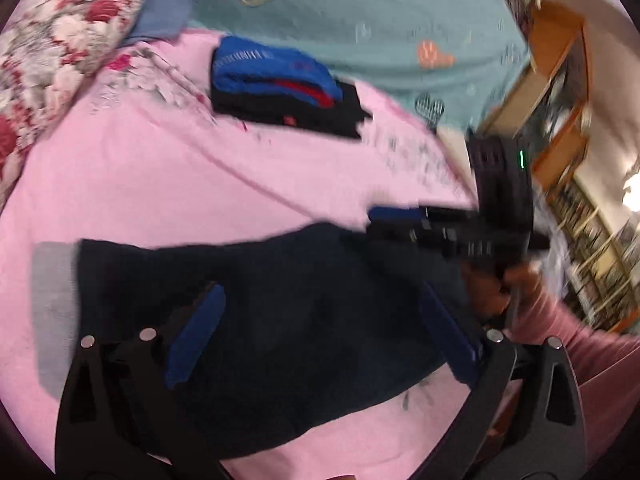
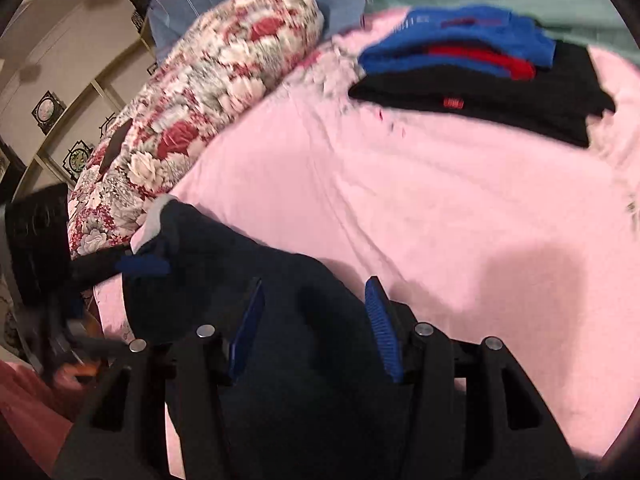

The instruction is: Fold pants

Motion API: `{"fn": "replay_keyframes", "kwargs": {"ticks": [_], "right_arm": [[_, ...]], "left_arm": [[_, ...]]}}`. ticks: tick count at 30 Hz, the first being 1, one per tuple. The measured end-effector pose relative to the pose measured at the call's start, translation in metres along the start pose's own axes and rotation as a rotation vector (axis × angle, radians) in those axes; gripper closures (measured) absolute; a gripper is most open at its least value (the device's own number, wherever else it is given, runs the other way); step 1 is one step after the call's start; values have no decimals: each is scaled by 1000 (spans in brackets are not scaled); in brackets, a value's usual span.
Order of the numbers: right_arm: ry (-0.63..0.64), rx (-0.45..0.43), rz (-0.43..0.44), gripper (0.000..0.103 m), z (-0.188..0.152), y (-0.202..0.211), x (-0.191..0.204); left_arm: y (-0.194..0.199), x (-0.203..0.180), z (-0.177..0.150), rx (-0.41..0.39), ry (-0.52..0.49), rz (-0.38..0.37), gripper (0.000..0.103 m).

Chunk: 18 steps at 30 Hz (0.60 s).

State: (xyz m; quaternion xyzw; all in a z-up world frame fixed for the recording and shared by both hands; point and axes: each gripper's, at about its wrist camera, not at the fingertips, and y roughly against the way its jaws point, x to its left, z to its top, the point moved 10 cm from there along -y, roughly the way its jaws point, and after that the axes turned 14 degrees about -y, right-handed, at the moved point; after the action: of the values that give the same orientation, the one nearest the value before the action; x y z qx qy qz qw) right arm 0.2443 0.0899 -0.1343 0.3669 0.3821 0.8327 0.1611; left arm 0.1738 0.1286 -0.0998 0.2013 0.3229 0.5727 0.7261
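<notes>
Dark navy pants (image 1: 280, 300) lie on a pink bedsheet (image 1: 160, 184), with a grey band (image 1: 54, 308) at their left end. My left gripper (image 1: 320, 324) hovers over them, its blue pads (image 1: 196, 332) spread wide with only cloth beneath. A hand (image 1: 488, 288) holds my right gripper (image 1: 384, 224) at the pants' far right edge. In the right wrist view, my right gripper (image 2: 314, 324) stands open over the pants (image 2: 304, 380), with dark cloth lying between its pads (image 2: 380, 328). The left gripper (image 2: 140, 266) sits by the grey-edged end (image 2: 154, 220).
A folded stack of blue, red and black clothes (image 1: 280, 88) (image 2: 480, 68) rests farther back on the sheet. A floral quilt roll (image 1: 60, 48) (image 2: 192, 112) borders the left side. Behind lies a teal blanket (image 1: 360, 20); wooden shelves (image 1: 560, 100) stand to the right.
</notes>
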Motion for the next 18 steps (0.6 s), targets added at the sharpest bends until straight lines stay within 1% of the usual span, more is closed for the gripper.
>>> {"fn": "replay_keyframes", "kwargs": {"ticks": [1,2,3,4,8,10,11,13,14,18], "right_arm": [[-4,33,2,50,-1,-6,-2],[1,57,-2,50,-4,-8,-3],[21,90,-1,50,-9,-11,-1],[51,114,8,50,-14,-12,3],[188,155,91,47,-31,-3,34],[234,184,112,46,-41,-3,41],[239,199,111,46,-45,-5,40],[225,234,126,46,-50,-10,38],[218,234,122,45,-49,-12,36],[124,227,90,45,-29,-22,13]], "left_arm": [[-18,-3,-11,58,-19,22,4],[-27,-1,-21,99,-15,34,4],[-36,2,-30,135,1,40,4],[-41,6,-37,155,32,32,4],[-36,13,-39,99,74,-7,4],[-35,16,-40,68,73,-6,3],[-38,14,-38,55,58,6,3],[-40,11,-39,68,16,34,2],[-42,9,-38,72,5,39,2],[-41,11,-37,63,23,15,2]]}}
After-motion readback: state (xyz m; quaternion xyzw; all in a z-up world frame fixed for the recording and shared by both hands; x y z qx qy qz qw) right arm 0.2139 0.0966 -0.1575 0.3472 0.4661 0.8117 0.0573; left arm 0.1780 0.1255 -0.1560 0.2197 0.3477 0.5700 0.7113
